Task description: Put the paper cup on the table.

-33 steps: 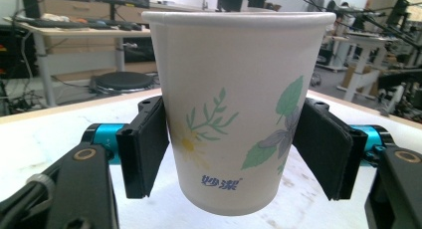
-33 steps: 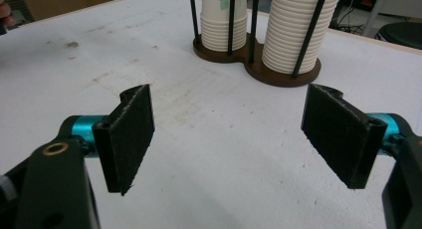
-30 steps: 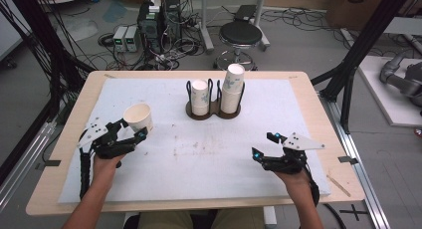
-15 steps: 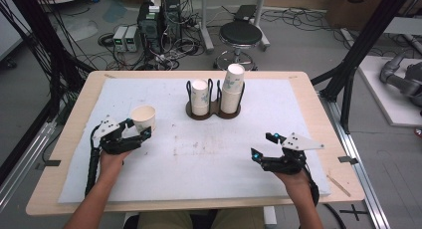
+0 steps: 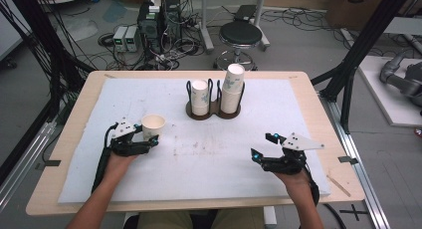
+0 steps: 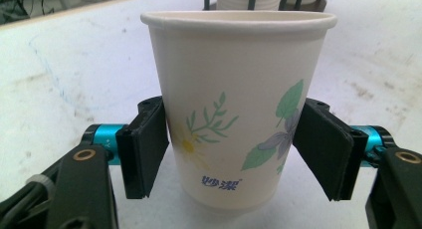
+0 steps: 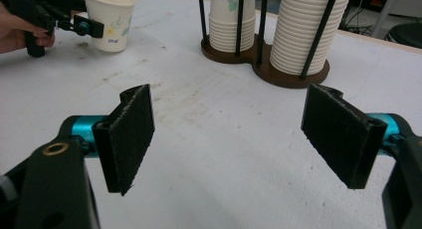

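The left gripper [image 5: 149, 138] holds a paper cup [image 5: 153, 126] upright, its fingers [image 6: 144, 147] pressed against the lower half of the cup wall on opposite sides. In the left gripper view the cup [image 6: 239, 104] carries a printed flower and leaf pattern, its rim is level, and its base is at or just above the white mat [image 5: 209, 159] that covers the tabletop [image 5: 74, 114]; contact with the mat cannot be confirmed. The cup is located at the left part of the mat, well apart from the cup holder [image 5: 215, 109] at the rear centre. The holder is a dark double base with upright black rods and contains two stacks of paper cups, a shorter left stack [image 5: 200, 96] and a taller right stack [image 5: 232, 89]. The right gripper [image 5: 262, 147] hovers low over the right front part of the mat, with its fingers [image 7: 127, 139] set wide apart and nothing between them. The right gripper view looks toward the holder [image 7: 263, 72] and the held cup [image 7: 109, 20].
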Action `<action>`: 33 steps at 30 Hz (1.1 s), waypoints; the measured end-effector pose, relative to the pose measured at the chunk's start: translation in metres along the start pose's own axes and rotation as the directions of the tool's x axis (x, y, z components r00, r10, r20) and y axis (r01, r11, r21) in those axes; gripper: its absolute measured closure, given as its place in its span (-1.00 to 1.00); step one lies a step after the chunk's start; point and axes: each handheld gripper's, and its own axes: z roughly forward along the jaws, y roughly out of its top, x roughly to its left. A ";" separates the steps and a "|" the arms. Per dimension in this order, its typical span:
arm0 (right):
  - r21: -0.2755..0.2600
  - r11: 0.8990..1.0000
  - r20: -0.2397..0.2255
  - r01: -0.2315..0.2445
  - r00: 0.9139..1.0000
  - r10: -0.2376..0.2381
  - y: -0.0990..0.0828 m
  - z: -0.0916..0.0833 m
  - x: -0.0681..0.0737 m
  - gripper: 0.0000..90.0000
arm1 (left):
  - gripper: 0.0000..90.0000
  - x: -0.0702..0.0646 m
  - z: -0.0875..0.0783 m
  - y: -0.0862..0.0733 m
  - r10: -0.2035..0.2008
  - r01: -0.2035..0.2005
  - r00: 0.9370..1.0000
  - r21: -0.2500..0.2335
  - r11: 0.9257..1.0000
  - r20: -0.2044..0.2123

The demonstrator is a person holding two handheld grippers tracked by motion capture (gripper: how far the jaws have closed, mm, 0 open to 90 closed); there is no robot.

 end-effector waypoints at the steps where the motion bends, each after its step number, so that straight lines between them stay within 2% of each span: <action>1: -0.001 1.000 0.000 0.002 1.000 -0.002 0.000 0.000 0.000 -0.52 | -0.32 -0.001 0.000 0.000 0.001 -0.001 1.000 0.006 1.000 -0.004; 6: -0.002 1.000 -0.004 0.001 1.000 -0.001 0.000 -0.002 0.000 -0.52 | -0.31 -0.004 -0.004 -0.002 0.013 -0.012 1.000 0.066 0.998 -0.014; 11: -0.003 1.000 -0.007 0.002 1.000 -0.002 0.000 -0.002 -0.001 -0.52 | -0.31 -0.006 -0.007 -0.004 0.007 -0.006 1.000 0.085 0.996 -0.008; 14: -0.003 1.000 -0.009 0.000 1.000 0.000 0.000 -0.003 -0.001 -0.52 | -0.35 -0.008 -0.008 -0.004 -0.003 0.002 1.000 0.069 0.998 0.015; 16: -0.002 1.000 -0.010 -0.003 1.000 0.003 0.000 -0.003 -0.001 -0.52 | -0.51 -0.008 -0.009 -0.004 -0.036 0.034 0.999 0.055 0.998 0.026; 18: -0.002 1.000 -0.008 -0.001 1.000 0.001 -0.001 -0.003 -0.001 -0.52 | -0.61 -0.009 -0.012 -0.004 -0.052 0.051 0.998 0.047 0.998 0.029; 20: -0.003 1.000 -0.005 -0.002 1.000 0.002 -0.001 -0.003 -0.002 -0.52 | -0.62 -0.009 -0.016 -0.005 -0.071 0.070 0.997 0.038 0.997 0.040; 24: -0.004 1.000 -0.004 -0.006 1.000 0.006 -0.001 -0.004 -0.002 -0.52 | -0.63 -0.008 -0.032 -0.007 -0.098 0.098 0.994 -0.005 0.995 0.038; 28: 0.000 1.000 0.003 -0.009 1.000 0.009 -0.003 -0.006 -0.004 -0.52 | -0.63 -0.005 -0.053 -0.008 -0.104 0.106 0.994 -0.068 0.992 0.029; 30: 0.000 1.000 0.012 -0.013 1.000 0.013 -0.003 -0.007 -0.005 -0.52 | -0.63 -0.003 -0.063 -0.009 -0.113 0.116 0.993 -0.122 0.986 0.027; 33: 0.004 1.000 0.027 -0.016 1.000 0.016 -0.005 -0.008 -0.005 -0.52 | -0.63 0.001 -0.073 -0.010 -0.141 0.146 0.989 -0.208 0.967 0.038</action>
